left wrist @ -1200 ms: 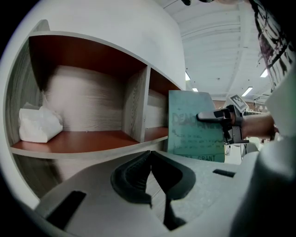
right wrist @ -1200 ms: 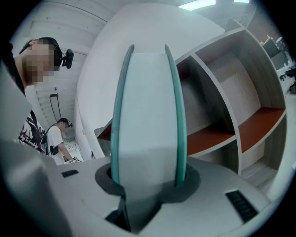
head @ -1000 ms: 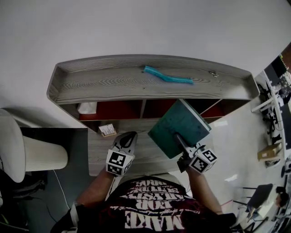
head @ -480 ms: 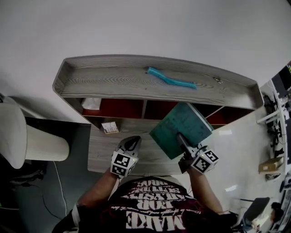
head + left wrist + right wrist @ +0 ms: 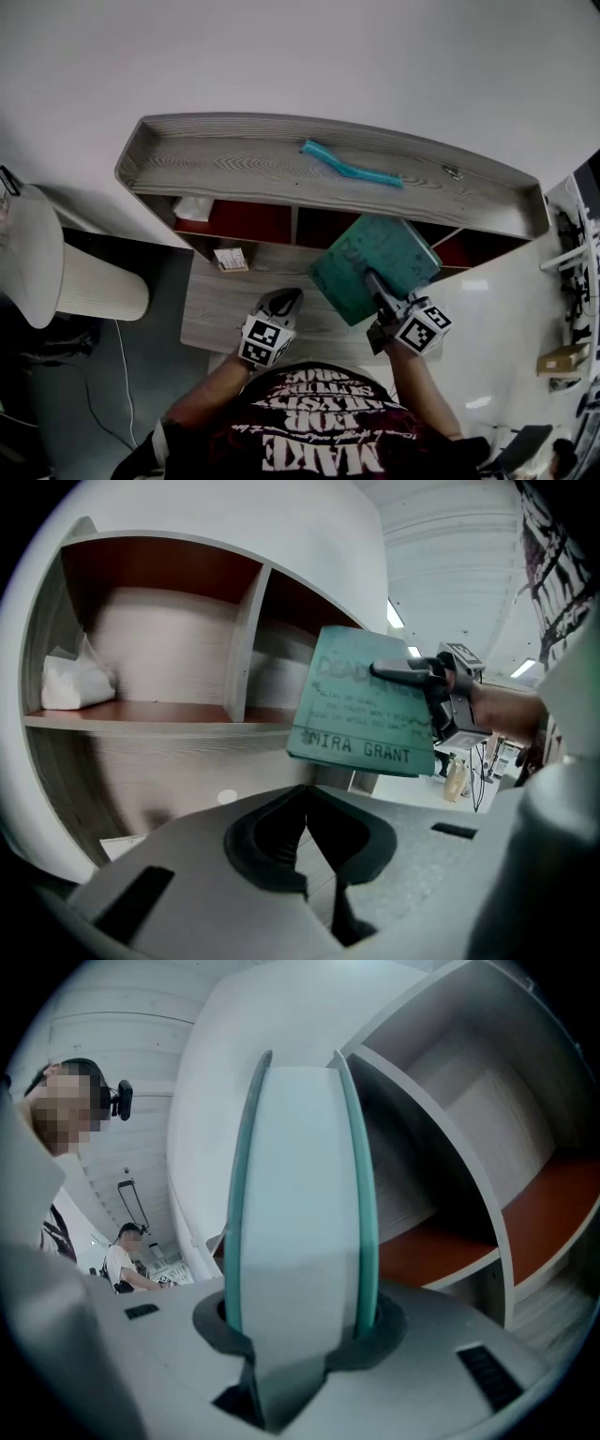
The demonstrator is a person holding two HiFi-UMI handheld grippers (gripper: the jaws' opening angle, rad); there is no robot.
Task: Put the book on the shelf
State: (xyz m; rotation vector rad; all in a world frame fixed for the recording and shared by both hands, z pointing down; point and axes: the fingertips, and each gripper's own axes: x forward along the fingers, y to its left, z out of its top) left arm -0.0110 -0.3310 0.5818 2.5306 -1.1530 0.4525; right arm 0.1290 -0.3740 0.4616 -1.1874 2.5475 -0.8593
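A teal book (image 5: 373,264) is held by its lower corner in my right gripper (image 5: 377,284), which is shut on it, just in front of the shelf's right compartment (image 5: 328,225). In the right gripper view the book's white page edge (image 5: 298,1194) stands upright between the jaws of the right gripper (image 5: 300,1330). The grey wood-grain shelf (image 5: 234,173) has red-brown insides. My left gripper (image 5: 289,300) hangs lower and to the left, shut with nothing in it. From the left gripper (image 5: 306,799) view, the book's cover (image 5: 366,710) floats before the shelf divider (image 5: 246,644).
A teal strip (image 5: 352,171) lies on the shelf top. A white crumpled bag (image 5: 70,682) sits in the left compartment, a small card (image 5: 230,258) on the lower board. A white seat (image 5: 47,281) stands at the left. A person (image 5: 127,1251) stands far behind.
My left gripper has drawn back from the shelf toward my body and sunk a little. The book in the right gripper has tilted slightly and stays before the right compartment.
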